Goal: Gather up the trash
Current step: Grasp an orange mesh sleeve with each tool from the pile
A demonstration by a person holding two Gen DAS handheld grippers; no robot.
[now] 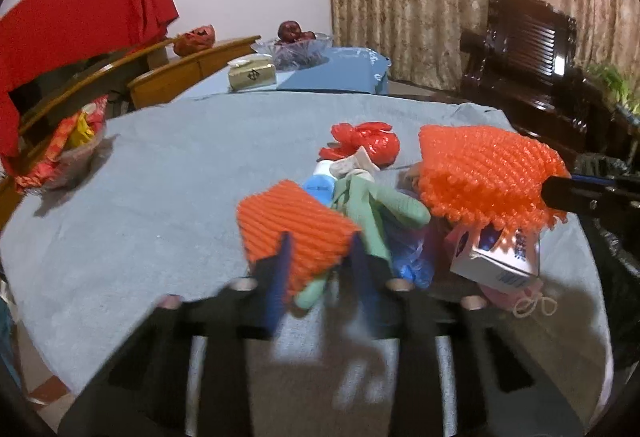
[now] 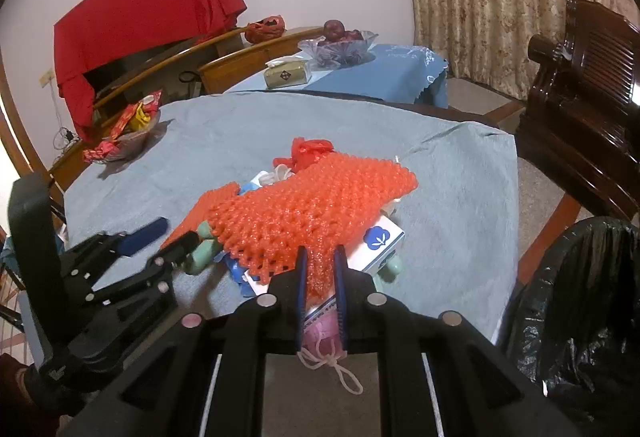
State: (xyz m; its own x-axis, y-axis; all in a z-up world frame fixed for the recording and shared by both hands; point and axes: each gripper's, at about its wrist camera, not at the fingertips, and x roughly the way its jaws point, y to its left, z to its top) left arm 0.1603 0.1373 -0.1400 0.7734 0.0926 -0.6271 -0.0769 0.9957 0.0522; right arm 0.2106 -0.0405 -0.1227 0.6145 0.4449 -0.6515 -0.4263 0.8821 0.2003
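A heap of trash sits near the right edge of the table [image 2: 460, 173], which wears a grey-blue cloth. That spot is handy, because the black trash bag [image 2: 580, 301] stands open just past that edge.

The right gripper [image 2: 320, 277] has pinched shut on the big orange foam net [image 2: 316, 205] and holds one end, so the net drapes over the white box [image 2: 380, 241].

The left gripper [image 1: 320, 261] has squeezed shut on the smaller orange foam net [image 1: 292, 233], which lies on the green cloth [image 1: 376, 209].

Each hand holds one net, so I think both can go to the bag together.
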